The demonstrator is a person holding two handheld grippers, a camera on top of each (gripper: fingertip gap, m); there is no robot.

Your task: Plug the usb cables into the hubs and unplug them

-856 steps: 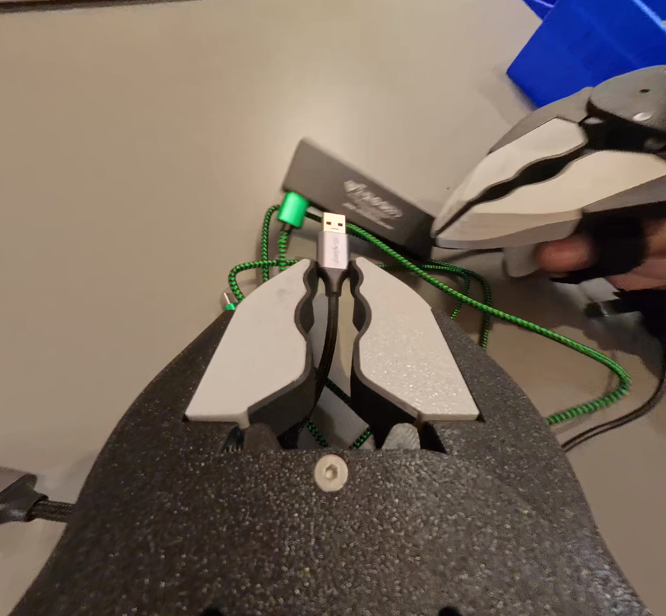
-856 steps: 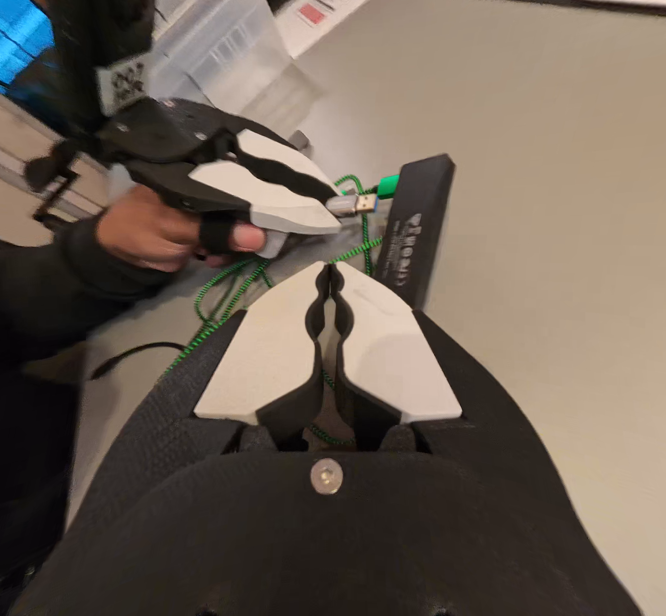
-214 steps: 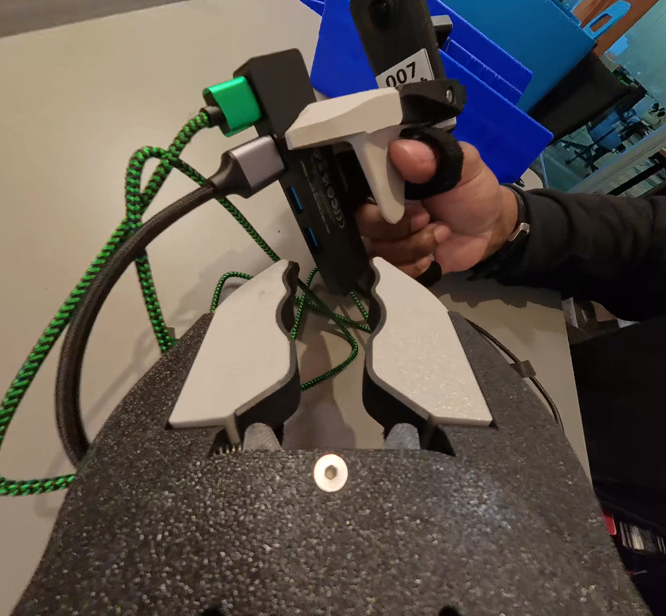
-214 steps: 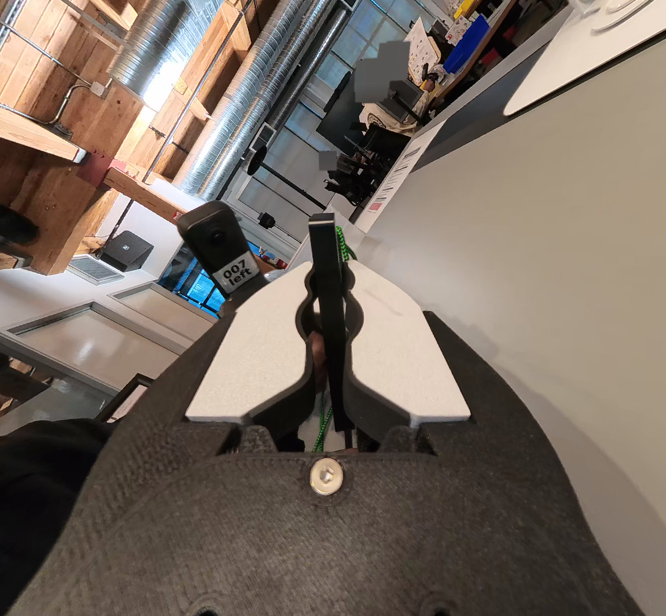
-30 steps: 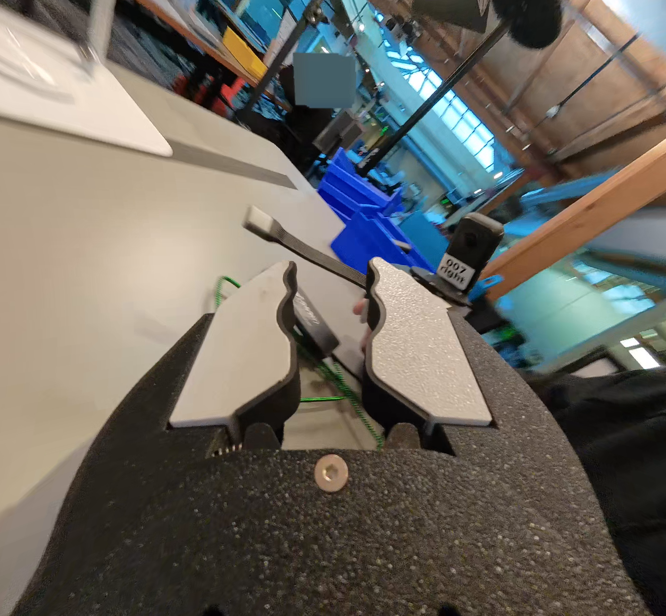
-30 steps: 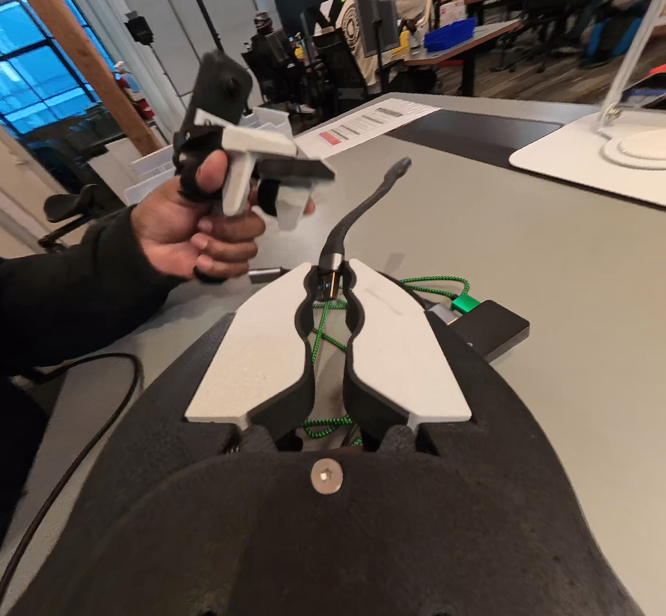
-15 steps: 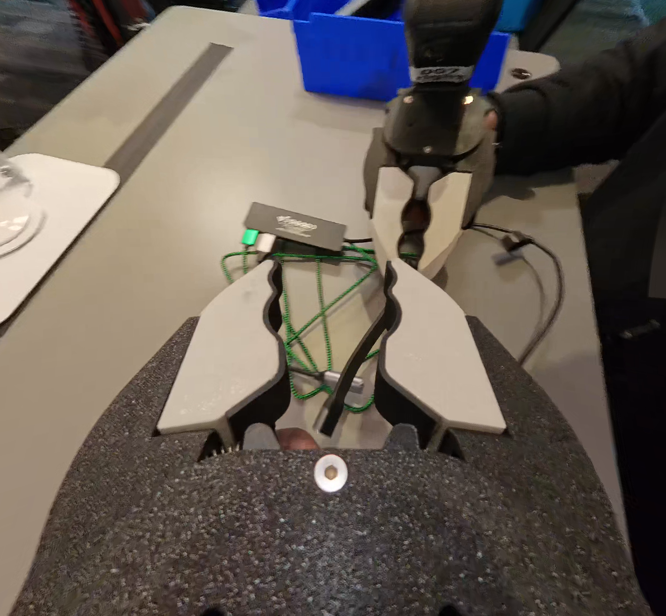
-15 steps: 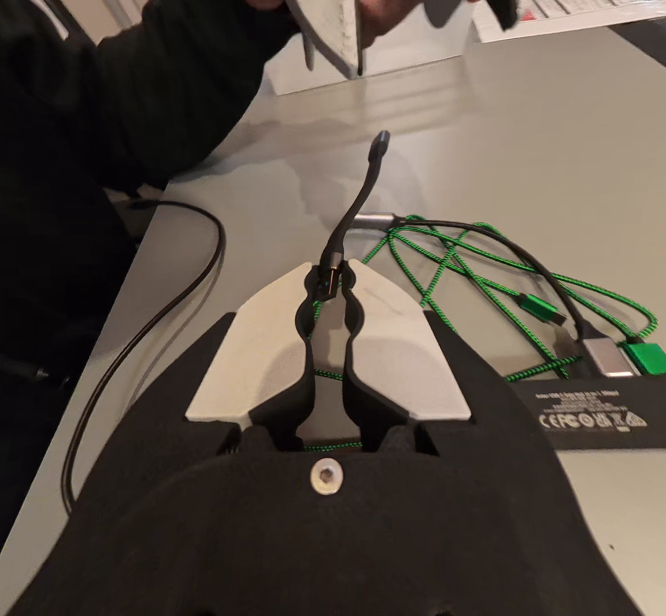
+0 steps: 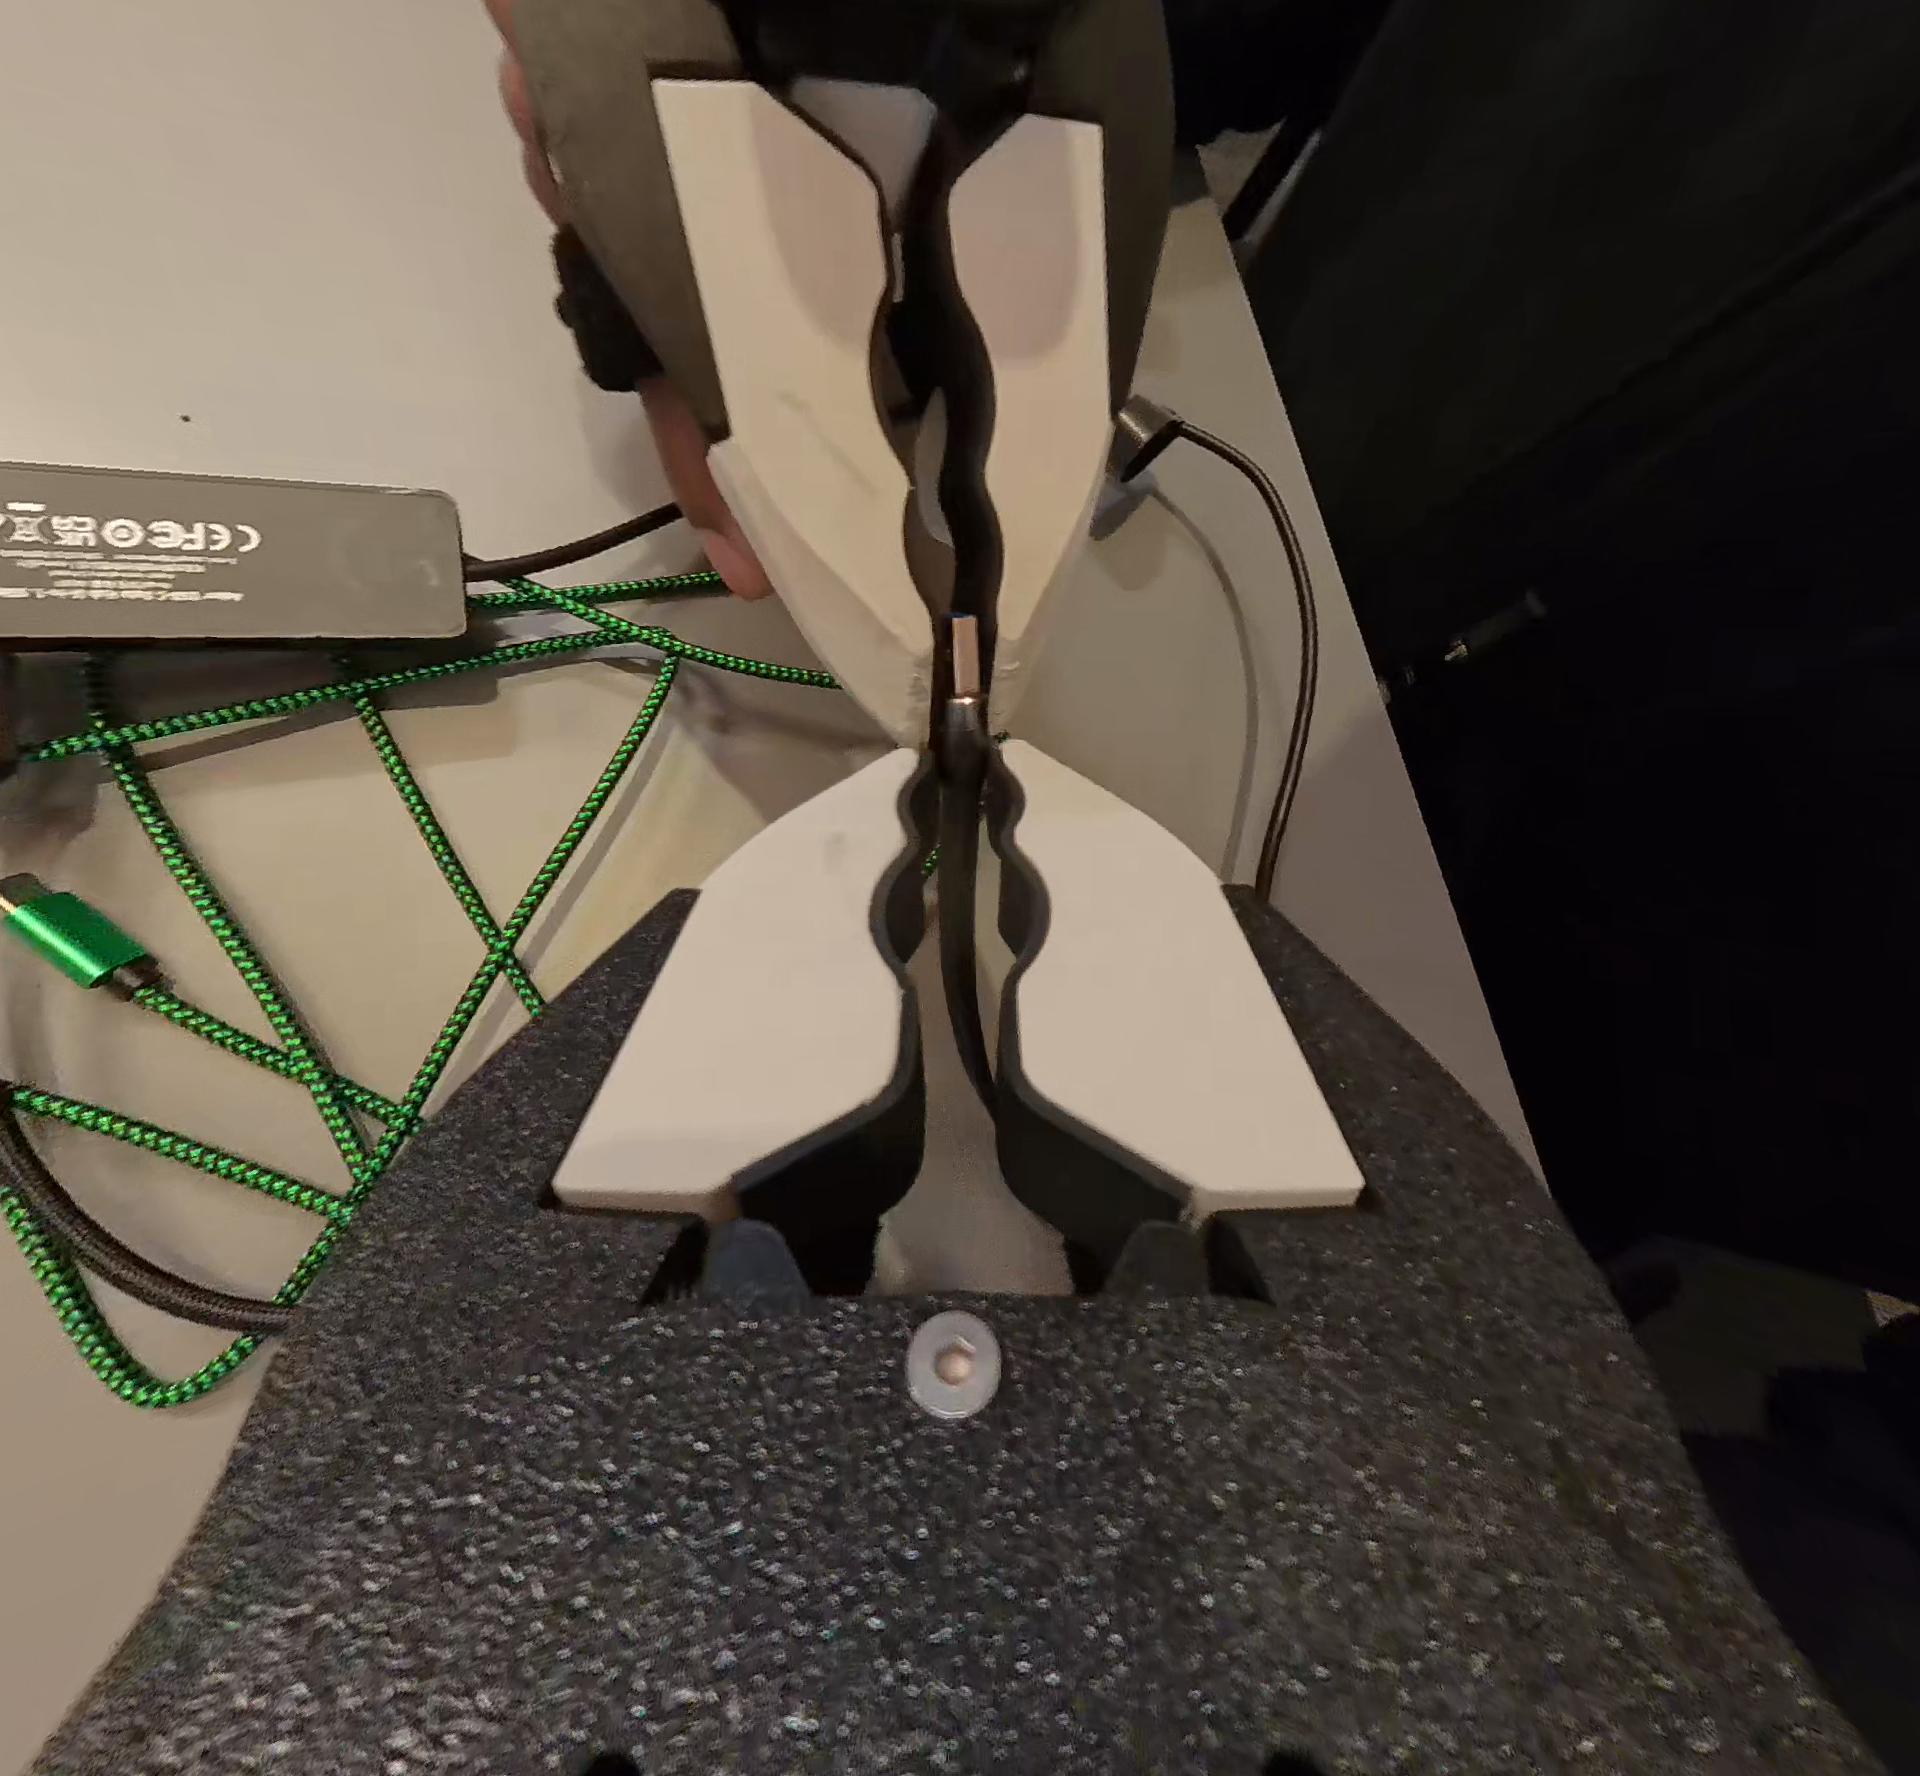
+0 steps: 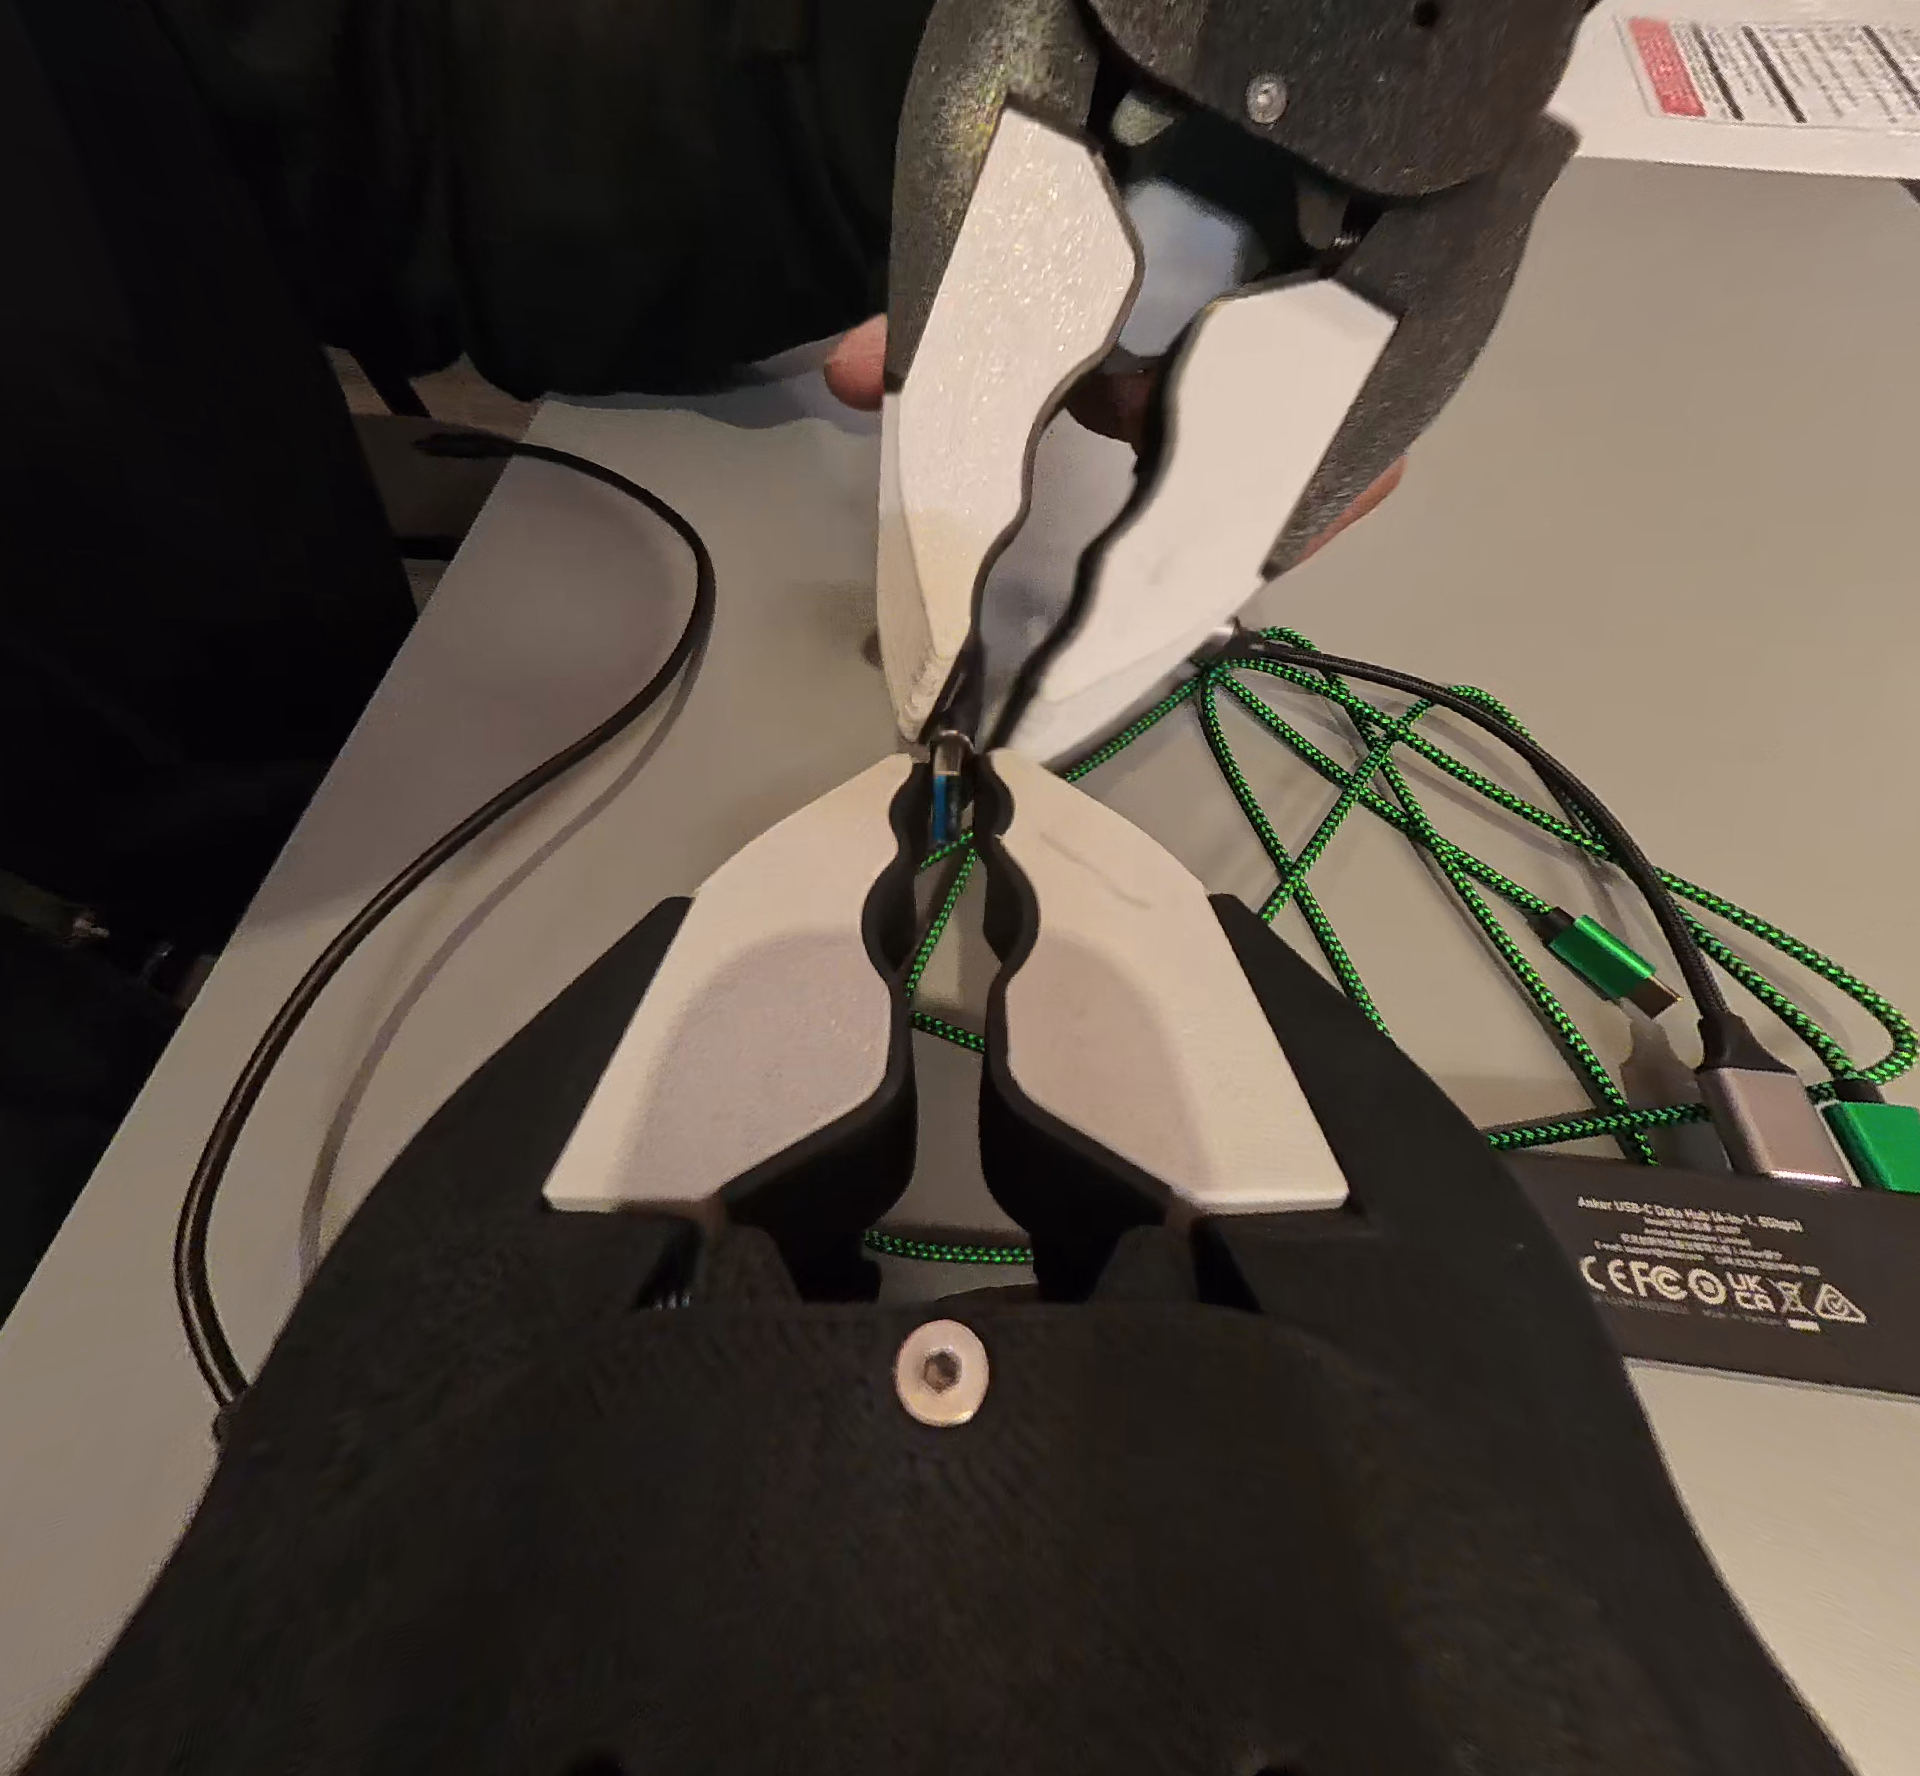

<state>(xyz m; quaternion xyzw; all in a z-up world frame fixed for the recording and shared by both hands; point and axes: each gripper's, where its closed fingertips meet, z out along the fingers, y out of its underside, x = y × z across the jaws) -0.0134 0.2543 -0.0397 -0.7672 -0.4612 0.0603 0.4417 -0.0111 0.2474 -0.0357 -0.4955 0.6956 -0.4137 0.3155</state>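
Note:
A short black USB cable (image 9: 961, 895) runs between my two grippers, which meet tip to tip above the table. My right gripper (image 10: 951, 776) is shut on the cable's USB plug (image 10: 943, 807), whose insert is blue. It enters the left wrist view from the top (image 9: 961, 687). My left gripper (image 9: 958, 760) is shut on the cable just behind that plug, and it comes from above in the right wrist view (image 10: 961, 718). The black hub (image 10: 1714, 1279) lies flat on the table with a grey plug (image 10: 1766, 1134) and a green plug (image 10: 1881, 1144) in its end. It also shows in the left wrist view (image 9: 208, 563).
Green braided cable (image 9: 468, 895) lies tangled on the grey table (image 9: 260, 220) beside the hub, with a loose green connector (image 10: 1605, 963). A thin black cable (image 10: 468, 791) curves near the table's edge. A person's dark sleeves are close behind both grippers. The tips of both grippers are at nearly the same place. Both grippers' tips are roughly 15 centimeters from the black hub (image 10: 1714, 1279). Seen from the left wrist view (image 9: 94, 540) as well.
My left gripper was open half a second ago; it has moved in to meet the right gripper and shut on the black cable. The right gripper still holds the plug.

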